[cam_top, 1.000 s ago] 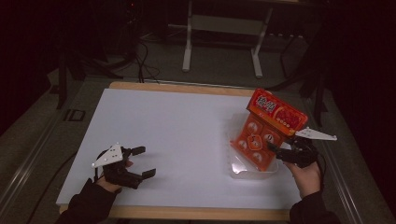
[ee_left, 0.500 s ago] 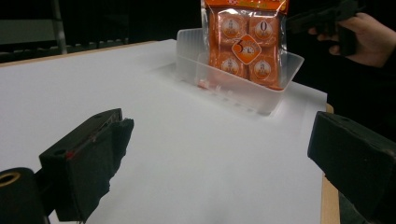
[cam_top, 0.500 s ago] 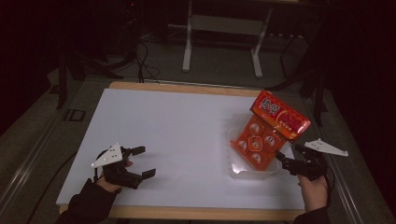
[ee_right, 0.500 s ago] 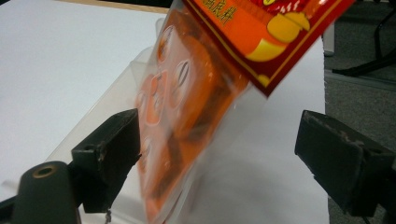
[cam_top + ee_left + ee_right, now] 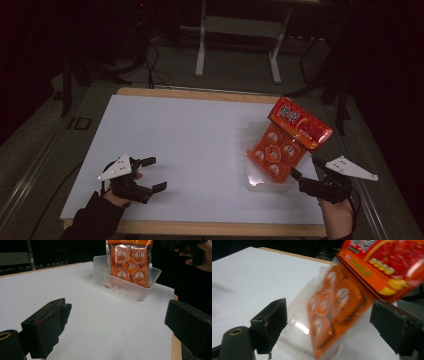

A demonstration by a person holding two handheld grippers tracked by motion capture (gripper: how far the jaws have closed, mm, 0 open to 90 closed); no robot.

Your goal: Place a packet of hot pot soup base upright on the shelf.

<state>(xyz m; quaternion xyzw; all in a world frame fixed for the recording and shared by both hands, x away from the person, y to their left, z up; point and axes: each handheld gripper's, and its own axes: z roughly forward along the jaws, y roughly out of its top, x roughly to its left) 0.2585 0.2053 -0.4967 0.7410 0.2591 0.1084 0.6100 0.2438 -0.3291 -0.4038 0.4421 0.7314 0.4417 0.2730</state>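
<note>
An orange packet with a red header stands tilted in a clear plastic tub at the table's right side. My right gripper is just near-right of the tub, open, jaws apart from the packet. In the right gripper view the packet and tub lie close ahead between the open gripper jaws. My left gripper rests open at the near left, with nothing in it. In the left gripper view the gripper faces the packet and tub far across the board.
The white board covers a wooden table whose front edge runs close to both hands. A metal stand and cables are on the dark floor beyond. The other hand shows at the top right of the left gripper view.
My right gripper has drawn back from the packet toward the table's near right edge. The packet stays leaning in the tub. The left gripper has not moved.
</note>
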